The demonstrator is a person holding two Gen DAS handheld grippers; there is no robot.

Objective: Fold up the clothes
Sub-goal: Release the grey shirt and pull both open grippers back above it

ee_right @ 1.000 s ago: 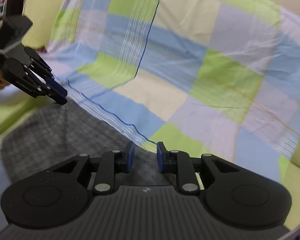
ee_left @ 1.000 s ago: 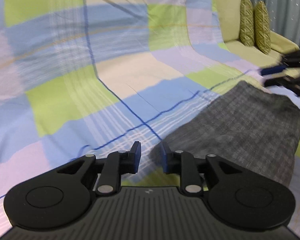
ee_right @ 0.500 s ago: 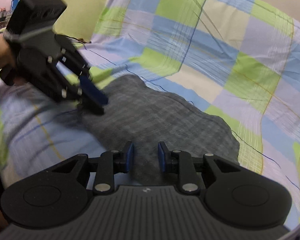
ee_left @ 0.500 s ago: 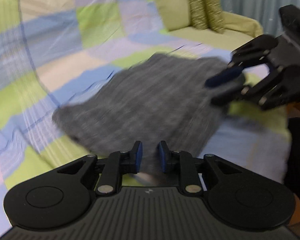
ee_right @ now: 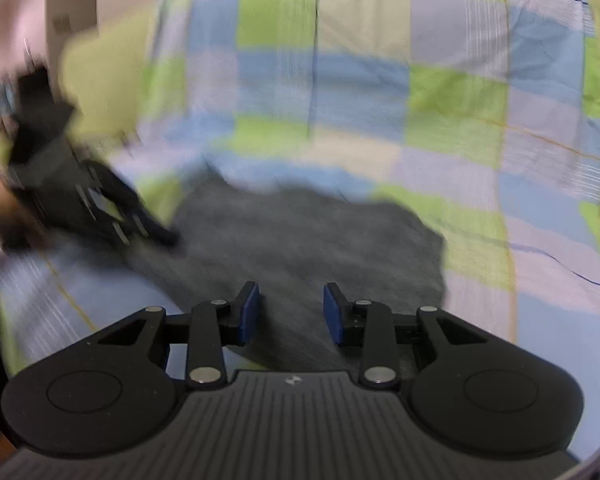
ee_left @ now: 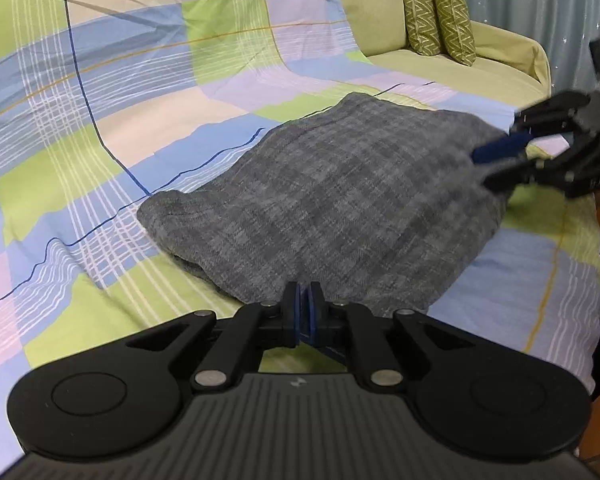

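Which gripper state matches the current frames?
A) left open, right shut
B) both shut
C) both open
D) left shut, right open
D: in the left wrist view the left gripper has its blue pads pressed together at the near edge of the grey garment, while the right gripper shows a clear gap between its pads.

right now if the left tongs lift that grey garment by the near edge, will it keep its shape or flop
The grey garment will likely flop: it lies soft and rumpled on the checked sheet. Probably light, a thin woven cloth. The left tongs, pinching one edge, would likely let the folded layers sag open.
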